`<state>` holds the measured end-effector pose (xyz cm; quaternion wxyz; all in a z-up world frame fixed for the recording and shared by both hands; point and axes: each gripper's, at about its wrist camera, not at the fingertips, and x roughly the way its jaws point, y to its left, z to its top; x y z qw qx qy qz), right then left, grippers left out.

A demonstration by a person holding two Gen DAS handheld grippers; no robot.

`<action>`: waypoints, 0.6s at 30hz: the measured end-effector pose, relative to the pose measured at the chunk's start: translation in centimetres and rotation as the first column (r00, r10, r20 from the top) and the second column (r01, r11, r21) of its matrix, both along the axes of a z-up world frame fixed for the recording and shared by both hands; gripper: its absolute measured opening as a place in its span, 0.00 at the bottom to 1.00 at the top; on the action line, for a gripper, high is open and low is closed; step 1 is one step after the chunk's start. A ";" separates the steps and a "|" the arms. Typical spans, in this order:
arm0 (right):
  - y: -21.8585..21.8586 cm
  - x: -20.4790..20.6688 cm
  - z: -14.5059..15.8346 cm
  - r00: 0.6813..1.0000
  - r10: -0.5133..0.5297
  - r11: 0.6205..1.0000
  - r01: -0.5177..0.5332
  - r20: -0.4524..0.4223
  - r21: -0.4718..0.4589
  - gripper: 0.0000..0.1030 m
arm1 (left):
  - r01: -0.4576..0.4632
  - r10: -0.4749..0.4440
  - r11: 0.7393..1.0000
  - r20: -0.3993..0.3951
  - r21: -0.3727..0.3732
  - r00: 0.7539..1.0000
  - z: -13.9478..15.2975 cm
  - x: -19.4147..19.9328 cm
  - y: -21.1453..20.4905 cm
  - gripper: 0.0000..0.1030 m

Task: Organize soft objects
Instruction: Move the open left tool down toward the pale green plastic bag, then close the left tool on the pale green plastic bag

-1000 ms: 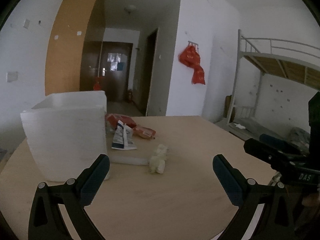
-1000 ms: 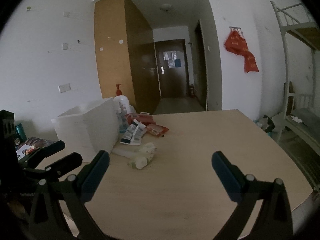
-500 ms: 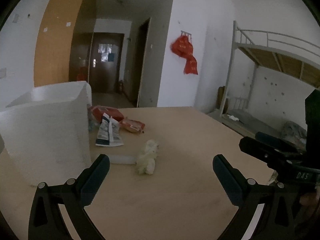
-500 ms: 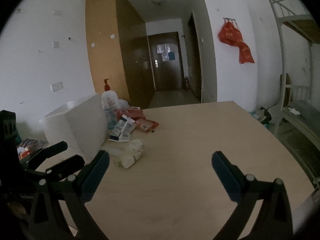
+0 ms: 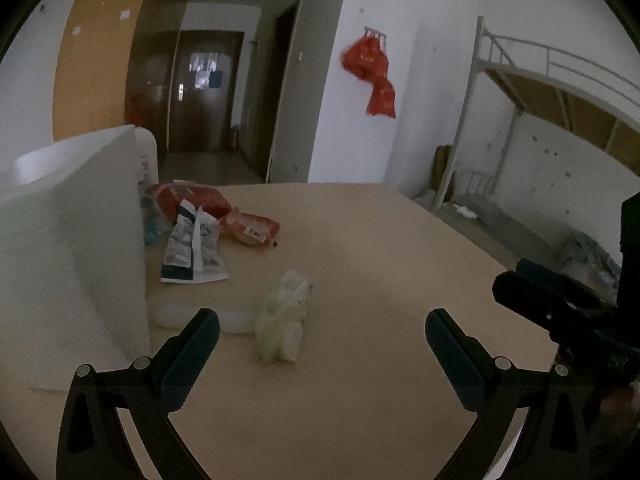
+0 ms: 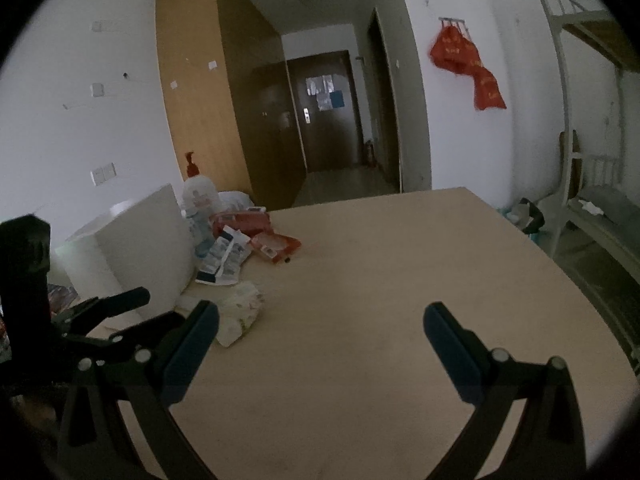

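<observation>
White walls, a dark door (image 6: 326, 112) at the far end of a hallway and a metal bunk bed (image 5: 552, 92) on the right frame a dim room, where a pale wooden table (image 6: 380, 280) fills the foreground. On the table's left side stands a white box (image 5: 72, 248), the largest item on it, with a thin white slab (image 5: 180, 314) lying at its foot. Red bags (image 6: 466, 64) hang from hooks on the far right wall. Behind the box, seen from the right wrist, a white pump bottle (image 6: 198, 196) with a red top stands upright. Beside it lie red packets (image 5: 212, 204), and just in front of them a blue-and-white pouch (image 5: 192, 248). A soft, pale crumpled bundle (image 5: 282, 316) rests on the table just right of the slab, nearer than the pouch and well apart from the red packets. The left gripper (image 5: 322, 344) hovers low over the near table with its jaws spread wide and nothing between them, the bundle lying just beyond its left finger. The right gripper (image 6: 320, 340), to the right, is likewise held wide and empty, above bare tabletop.
</observation>
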<state>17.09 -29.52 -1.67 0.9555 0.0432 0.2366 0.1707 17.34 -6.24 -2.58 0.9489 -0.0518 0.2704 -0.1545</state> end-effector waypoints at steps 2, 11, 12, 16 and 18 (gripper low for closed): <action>0.1 0.7 -0.3 1.000 0.009 1.000 -0.009 -0.014 -0.001 1.00 | -0.009 0.010 1.000 -0.027 0.023 1.000 -0.2 1.3 -0.2 1.00; 0.3 2.5 -1.1 0.998 0.030 1.000 -0.030 -0.053 -0.005 1.00 | -0.035 0.034 0.999 -0.168 -0.001 0.985 -2.4 5.1 0.3 0.91; 0.3 2.7 -1.2 0.998 0.033 0.999 -0.034 -0.056 -0.004 1.00 | -0.041 0.040 0.999 -0.178 0.002 0.983 -2.6 5.4 0.3 0.91; 0.3 3.1 -1.5 0.996 0.052 0.999 -0.052 -0.067 0.002 1.00 | -0.047 0.052 0.999 -0.201 0.028 0.978 -3.2 6.2 0.0 0.84; 0.2 3.3 -1.5 0.996 0.060 0.998 -0.060 -0.071 0.005 1.00 | -0.040 0.048 0.998 -0.211 0.040 0.976 -3.5 6.5 -0.3 0.81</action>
